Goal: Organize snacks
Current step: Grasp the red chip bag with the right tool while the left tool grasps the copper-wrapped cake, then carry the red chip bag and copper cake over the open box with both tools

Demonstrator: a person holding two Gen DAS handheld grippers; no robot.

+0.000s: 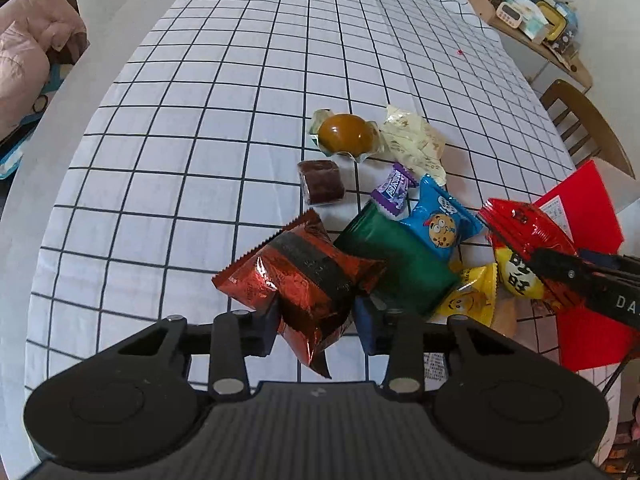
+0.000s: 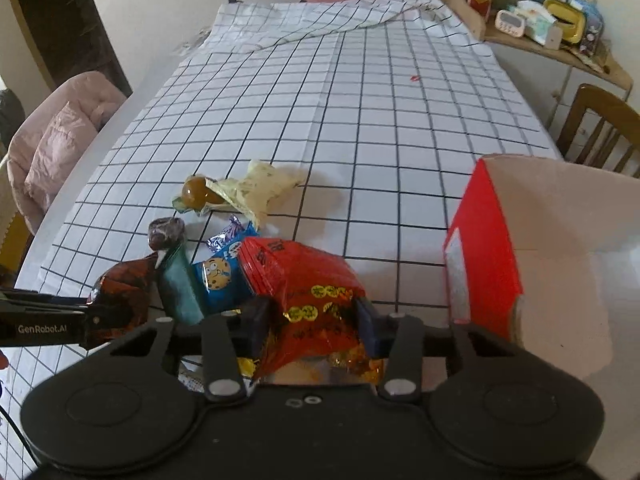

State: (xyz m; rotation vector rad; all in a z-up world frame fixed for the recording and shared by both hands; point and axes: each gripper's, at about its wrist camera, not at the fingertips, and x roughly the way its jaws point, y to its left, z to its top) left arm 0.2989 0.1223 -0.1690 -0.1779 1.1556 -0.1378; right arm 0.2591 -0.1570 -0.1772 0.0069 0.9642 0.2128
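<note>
The left hand-held gripper point(image 1: 316, 320) pinches a shiny brown snack packet point(image 1: 298, 280), whose long side runs from 10 o'clock to 4 o'clock, with its low corner hanging down. The right hand-held gripper point(image 2: 316, 320) squeezes a red snack bag point(image 2: 308, 292), long side pointing to 12 o'clock; its bottom is hidden behind the gripper. Just beside them on the checked desk point(image 1: 200, 120) lie a green packet point(image 1: 396, 256) and a blue cookie packet point(image 1: 440, 220). A red box point(image 2: 488, 264) stands open at 3 o'clock.
</note>
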